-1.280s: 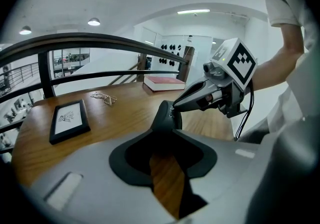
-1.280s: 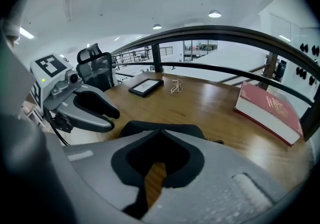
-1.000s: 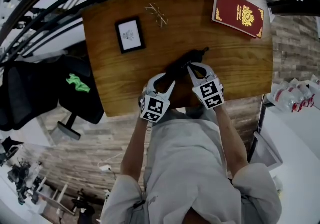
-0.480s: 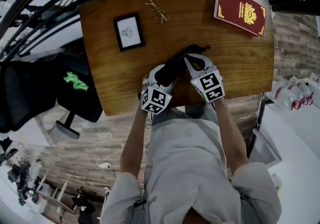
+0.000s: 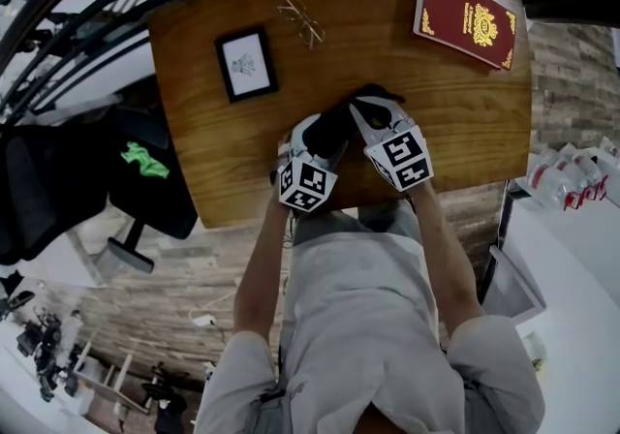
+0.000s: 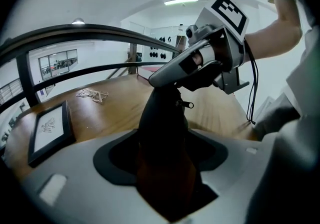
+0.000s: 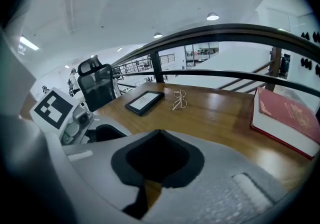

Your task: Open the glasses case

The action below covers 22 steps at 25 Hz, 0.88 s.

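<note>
From above, the person leans over the wooden surface (image 5: pixel 465 122) with both tongs near its front edge, and the black glasses case (image 5: pixel 334 127) stands tilted between them. The left tongs (image 5: pixel 325 139) are at its lower part and the right tongs (image 5: pixel 373 110) at its upper end. Each carries a cube of black-and-white square markers. Farther back lie a black picture frame (image 5: pixel 245 64) holding a small drawing, a pair of thin-rimmed glasses (image 5: pixel 302 22), and a red book (image 5: pixel 467 18) with a gold crest and gold corner ornaments; any lettering on it is too small to read. A black office chair (image 5: pixel 145 180) beside the surface bears a green mark I cannot read. In the left gripper view, the case rises upright between the left tongs, which have just been opening and stand released around it. A small zipper pull (image 6: pixel 188 104) shows on its side, and the right tongs are clenched on its top end. In the right gripper view, those tongs show only a narrow slit, with the frame, glasses and book beyond under a dark railing (image 7: pixel 225 33).
</note>
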Each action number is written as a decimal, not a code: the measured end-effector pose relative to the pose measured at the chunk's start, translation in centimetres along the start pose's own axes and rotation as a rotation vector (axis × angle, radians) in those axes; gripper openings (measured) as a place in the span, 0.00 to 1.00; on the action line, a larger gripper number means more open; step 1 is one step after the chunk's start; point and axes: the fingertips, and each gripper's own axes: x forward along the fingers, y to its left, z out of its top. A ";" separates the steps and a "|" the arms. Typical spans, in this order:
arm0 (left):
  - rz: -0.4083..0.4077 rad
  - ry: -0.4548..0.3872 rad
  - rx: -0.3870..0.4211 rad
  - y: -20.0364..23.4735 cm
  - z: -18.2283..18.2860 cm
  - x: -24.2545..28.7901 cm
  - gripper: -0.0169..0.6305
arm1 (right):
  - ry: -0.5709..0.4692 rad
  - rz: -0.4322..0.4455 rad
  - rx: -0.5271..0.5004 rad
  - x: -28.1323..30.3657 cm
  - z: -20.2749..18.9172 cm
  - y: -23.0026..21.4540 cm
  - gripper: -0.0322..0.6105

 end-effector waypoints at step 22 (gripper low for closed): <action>-0.021 -0.010 -0.149 0.0 1.2 -0.9 0.46 | -0.041 -0.017 0.033 -3.4 0.2 0.2 0.05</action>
